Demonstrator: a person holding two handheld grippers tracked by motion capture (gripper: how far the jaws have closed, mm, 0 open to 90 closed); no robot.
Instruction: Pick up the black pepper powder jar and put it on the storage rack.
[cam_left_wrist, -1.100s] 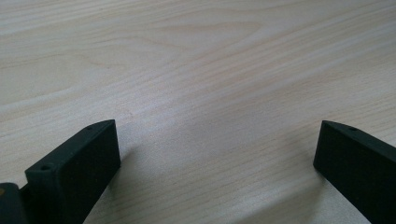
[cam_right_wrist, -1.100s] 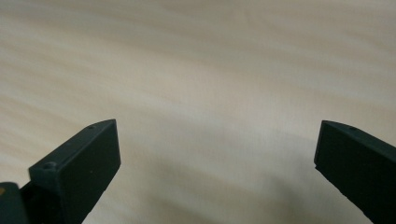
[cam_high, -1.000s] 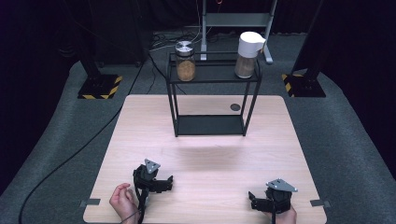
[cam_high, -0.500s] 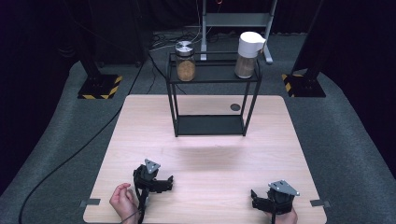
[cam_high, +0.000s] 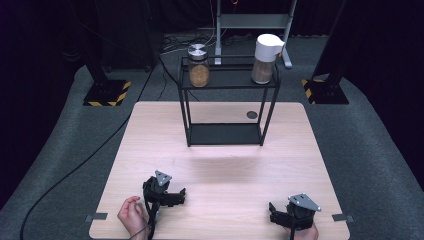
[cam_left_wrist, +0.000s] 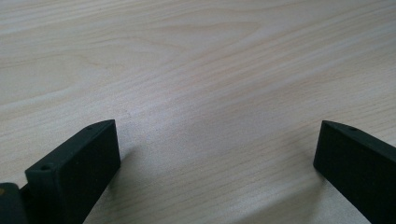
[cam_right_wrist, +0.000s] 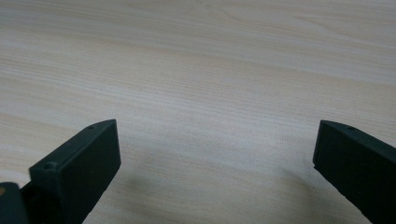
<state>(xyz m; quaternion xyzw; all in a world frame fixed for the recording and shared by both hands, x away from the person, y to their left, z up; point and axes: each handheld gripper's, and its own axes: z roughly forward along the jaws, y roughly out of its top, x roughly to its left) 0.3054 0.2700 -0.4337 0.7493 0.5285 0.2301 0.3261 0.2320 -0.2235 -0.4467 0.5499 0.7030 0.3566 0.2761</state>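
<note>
With both my left gripper (cam_high: 176, 196) and right gripper (cam_high: 276, 214) spread wide and empty, I should lift smoothly toward the metal-lidded jar (cam_high: 198, 66) far ahead on the rack (cam_high: 225, 86), approaching level.

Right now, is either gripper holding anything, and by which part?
Nothing is held. The left gripper and the right gripper are both open over the bare table.

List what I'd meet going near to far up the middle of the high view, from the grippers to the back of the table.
Right gripper → left gripper → bare wooden table → black wire shelf → small dark disc on the table → atop the shelf, glass jar with metal lid and white-lidded container.
</note>
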